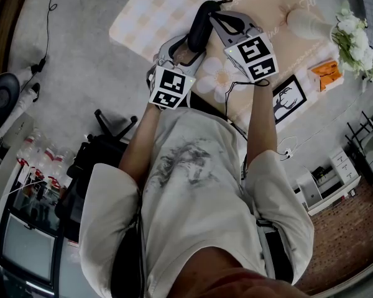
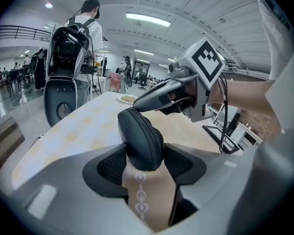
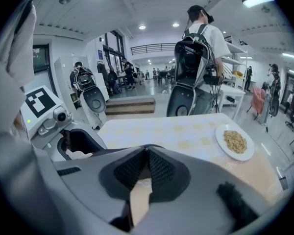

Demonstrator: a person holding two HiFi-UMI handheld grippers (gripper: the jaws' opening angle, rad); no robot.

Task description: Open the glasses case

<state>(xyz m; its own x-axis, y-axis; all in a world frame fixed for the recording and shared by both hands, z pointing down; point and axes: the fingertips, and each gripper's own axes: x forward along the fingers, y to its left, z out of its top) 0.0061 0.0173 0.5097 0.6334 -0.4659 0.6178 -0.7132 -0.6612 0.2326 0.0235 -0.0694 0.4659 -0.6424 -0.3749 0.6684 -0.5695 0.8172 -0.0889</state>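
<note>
A black zipped glasses case (image 1: 199, 27) is held upright above the table, and my left gripper (image 1: 196, 42) is shut on its lower end. In the left gripper view both pads press the sides of the glasses case (image 2: 139, 138) inside the left gripper (image 2: 144, 155). My right gripper (image 1: 212, 11) is shut, and its tips rest against the top of the case by the zip line. The left gripper view shows the right gripper (image 2: 133, 104) coming in from the right. In its own view the right gripper (image 3: 147, 153) has its jaws together; I see nothing between them.
The table (image 1: 149, 11) has a checked cloth. A plate of food (image 3: 234, 142) sits on its far side. A white vase with flowers (image 1: 351, 33), an orange box (image 1: 326, 73) and a framed picture (image 1: 289, 98) lie to the right. A person with a backpack rig (image 3: 196, 58) stands beyond the table.
</note>
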